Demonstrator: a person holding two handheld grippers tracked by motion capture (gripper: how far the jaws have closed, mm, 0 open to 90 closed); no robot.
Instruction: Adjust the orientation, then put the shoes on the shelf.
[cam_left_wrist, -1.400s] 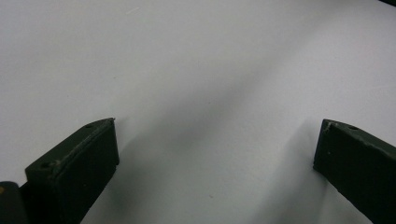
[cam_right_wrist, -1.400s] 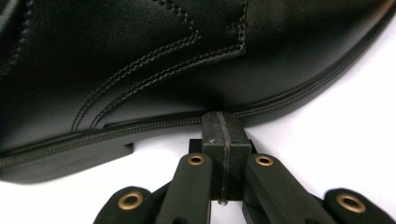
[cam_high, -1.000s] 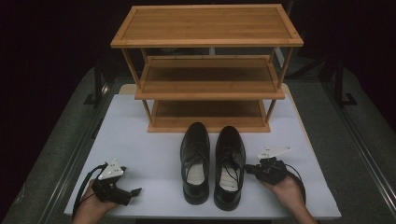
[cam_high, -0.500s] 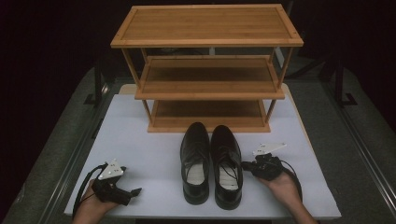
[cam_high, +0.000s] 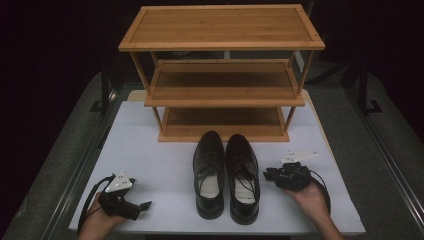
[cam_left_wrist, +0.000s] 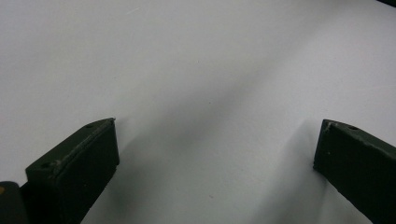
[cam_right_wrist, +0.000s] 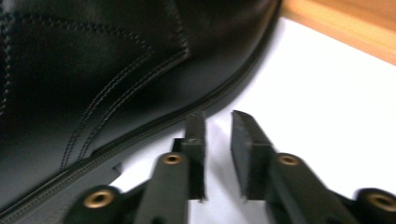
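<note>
With the right shoe (cam_high: 243, 177) now pushed against the left shoe (cam_high: 209, 175) before the rack (cam_high: 222, 97), my right gripper (cam_right_wrist: 218, 140) has just been parting its jaws slightly, nothing between them, beside the sole, and my left gripper (cam_left_wrist: 215, 158) rests spread, so the pair looks ready for shelving.

Right claw (cam_high: 270, 174) sits just off the outer side of the right shoe (cam_high: 242, 175), its narrow gap holding nothing. That shoe blocks its way inward and touches the left shoe (cam_high: 209, 172): no lane between them. Beyond both toes stands the bamboo shoe rack (cam_high: 222, 95), shelves bare. Left claw (cam_high: 142, 206) faces bare white tabletop (cam_high: 160, 150), open run to the left shoe.
</note>
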